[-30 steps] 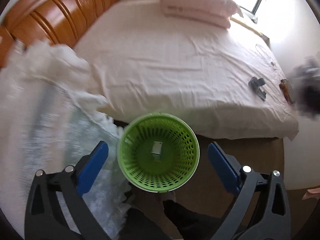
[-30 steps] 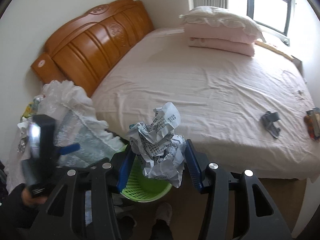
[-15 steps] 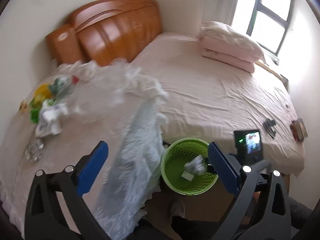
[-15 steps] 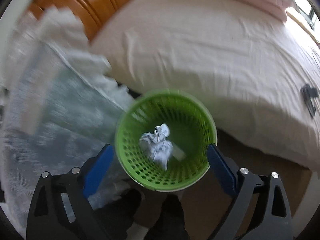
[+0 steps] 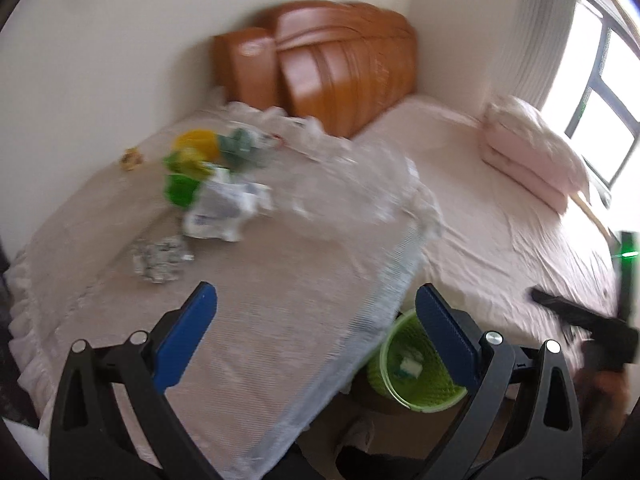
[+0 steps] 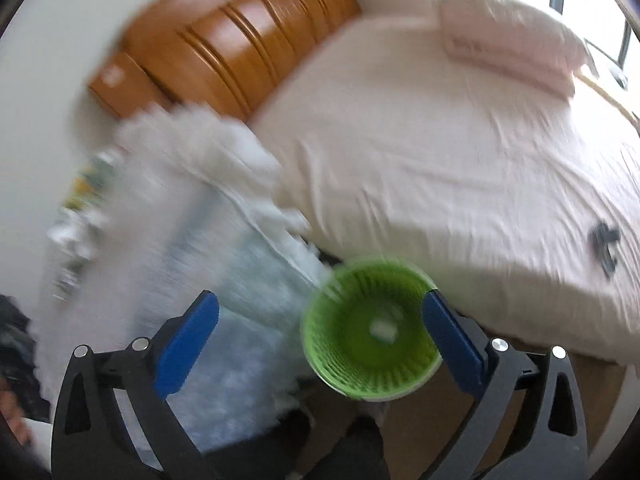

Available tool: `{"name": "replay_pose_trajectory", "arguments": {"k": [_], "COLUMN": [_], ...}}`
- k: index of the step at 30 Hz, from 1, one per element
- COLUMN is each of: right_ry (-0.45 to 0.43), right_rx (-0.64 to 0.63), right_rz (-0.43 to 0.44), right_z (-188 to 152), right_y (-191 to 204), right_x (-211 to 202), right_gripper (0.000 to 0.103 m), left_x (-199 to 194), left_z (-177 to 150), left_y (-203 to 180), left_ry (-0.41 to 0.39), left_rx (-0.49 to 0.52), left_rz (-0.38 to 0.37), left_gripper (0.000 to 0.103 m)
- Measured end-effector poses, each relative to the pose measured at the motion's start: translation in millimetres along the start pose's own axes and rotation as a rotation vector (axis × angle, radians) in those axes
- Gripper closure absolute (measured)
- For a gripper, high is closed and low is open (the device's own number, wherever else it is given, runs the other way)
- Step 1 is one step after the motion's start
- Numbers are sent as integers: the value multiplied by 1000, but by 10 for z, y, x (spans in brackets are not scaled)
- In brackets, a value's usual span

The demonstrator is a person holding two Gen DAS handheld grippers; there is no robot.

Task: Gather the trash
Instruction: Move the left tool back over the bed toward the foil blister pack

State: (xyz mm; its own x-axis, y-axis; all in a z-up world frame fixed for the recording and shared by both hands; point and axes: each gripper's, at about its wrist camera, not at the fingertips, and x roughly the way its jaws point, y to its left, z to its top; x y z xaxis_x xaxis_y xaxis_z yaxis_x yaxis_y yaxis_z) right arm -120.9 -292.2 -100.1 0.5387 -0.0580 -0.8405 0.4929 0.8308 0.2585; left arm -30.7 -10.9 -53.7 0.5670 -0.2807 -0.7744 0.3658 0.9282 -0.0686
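Right gripper (image 6: 320,340) spread wide, jaws just opened, nothing between them. Green basket (image 6: 370,328), lower centre of the frame, holds paper scraps. Left gripper (image 5: 316,334) also spread, empty. Left to do: crumpled paper (image 5: 224,210) and wrappers (image 5: 158,260), upper left, on the lace-covered table (image 5: 280,320).

Basket (image 6: 370,338): perforated green plastic. Headboard (image 6: 248,36): glossy varnished wood. Bed sheet (image 6: 440,152): matt pink cloth, creased. Table cover (image 5: 248,320): ribbed cloth, lace edge. Crumpled paper (image 5: 224,212).
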Motion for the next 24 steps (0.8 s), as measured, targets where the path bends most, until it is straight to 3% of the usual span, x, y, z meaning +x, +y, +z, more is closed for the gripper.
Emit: {"name": "replay_pose_trajectory", "arguments": {"k": [7, 15, 19, 24], "right_ry": [-51, 27, 62, 100], "right_rx": [-98, -191, -234, -269], "right_rz": [76, 154, 164, 149], "right_z": [328, 230, 174, 112], "right_y": [488, 986, 1137, 1266], "right_x": [-108, 135, 225, 295], "right_gripper": [2, 2, 2, 2], "left_x": [-116, -25, 117, 527], "left_z": [-49, -177, -209, -142], "left_y": [606, 1014, 1132, 1318], "left_ry": [-18, 22, 46, 114], "left_rx": [-132, -200, -163, 8], "left_rz": [119, 221, 260, 264], "left_gripper": [8, 8, 8, 8]}}
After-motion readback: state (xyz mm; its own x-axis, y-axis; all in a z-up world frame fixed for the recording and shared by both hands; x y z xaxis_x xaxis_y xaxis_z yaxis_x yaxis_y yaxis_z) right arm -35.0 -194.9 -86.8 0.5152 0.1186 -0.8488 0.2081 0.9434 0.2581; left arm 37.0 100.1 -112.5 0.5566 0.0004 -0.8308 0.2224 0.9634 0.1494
